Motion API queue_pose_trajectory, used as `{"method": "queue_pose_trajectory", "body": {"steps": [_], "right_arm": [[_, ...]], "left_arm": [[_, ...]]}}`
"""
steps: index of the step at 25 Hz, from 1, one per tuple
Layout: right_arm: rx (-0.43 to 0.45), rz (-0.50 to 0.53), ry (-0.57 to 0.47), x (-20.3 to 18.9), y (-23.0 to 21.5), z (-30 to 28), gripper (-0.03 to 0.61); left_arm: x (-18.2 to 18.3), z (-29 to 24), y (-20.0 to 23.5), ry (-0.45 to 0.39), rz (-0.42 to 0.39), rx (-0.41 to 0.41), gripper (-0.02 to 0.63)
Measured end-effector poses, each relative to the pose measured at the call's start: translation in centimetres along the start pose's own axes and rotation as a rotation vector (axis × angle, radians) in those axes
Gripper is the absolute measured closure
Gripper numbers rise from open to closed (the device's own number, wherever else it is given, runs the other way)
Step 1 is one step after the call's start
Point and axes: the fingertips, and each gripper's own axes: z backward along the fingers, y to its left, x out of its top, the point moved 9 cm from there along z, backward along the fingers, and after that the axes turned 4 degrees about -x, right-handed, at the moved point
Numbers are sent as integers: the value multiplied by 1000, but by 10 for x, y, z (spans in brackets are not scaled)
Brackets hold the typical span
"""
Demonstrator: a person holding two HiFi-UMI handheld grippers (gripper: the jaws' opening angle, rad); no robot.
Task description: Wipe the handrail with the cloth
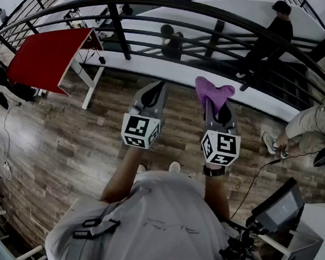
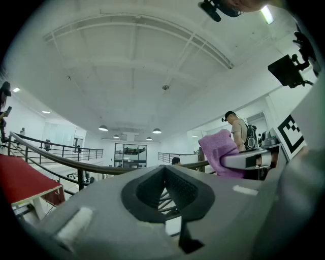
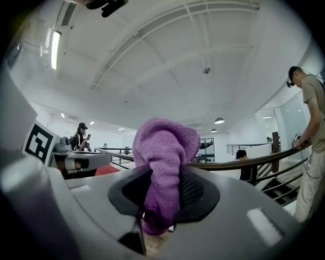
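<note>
The person is wearing a pale T-shirt (image 1: 160,218) with black buckled straps (image 1: 96,227) crossing one shoulder, a dark watch (image 1: 214,171) on the right wrist and white shoes (image 1: 174,167). The left gripper (image 1: 154,90) and right gripper (image 1: 219,108) are showing grey bodies with black-lined jaws, each carrying a white cube (image 1: 140,131) with black square markers.

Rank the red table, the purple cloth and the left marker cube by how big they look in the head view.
Red table, clearly largest.
Purple cloth and left marker cube look alike; the cube sits nearer the camera, so no ranking.
</note>
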Motion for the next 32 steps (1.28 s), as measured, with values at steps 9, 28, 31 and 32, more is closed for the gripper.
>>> {"method": "queue_pose_trajectory", "body": {"steps": [9,28,31,32], "right_arm": [[48,-126,57,-23,-37,-4,469],[166,-79,109,-29,58,-191,468],[163,-73,108,-23,75,-228,468],[162,-75,110,-23,81,-238,468]], "left_arm": [[-7,-18,-43,58,-11,-13,617],[-27,-84,157,15,35,14,615],[-22,-99,192,3,46,-4,615],[-23,-102,202,6,50,-11,615]]}}
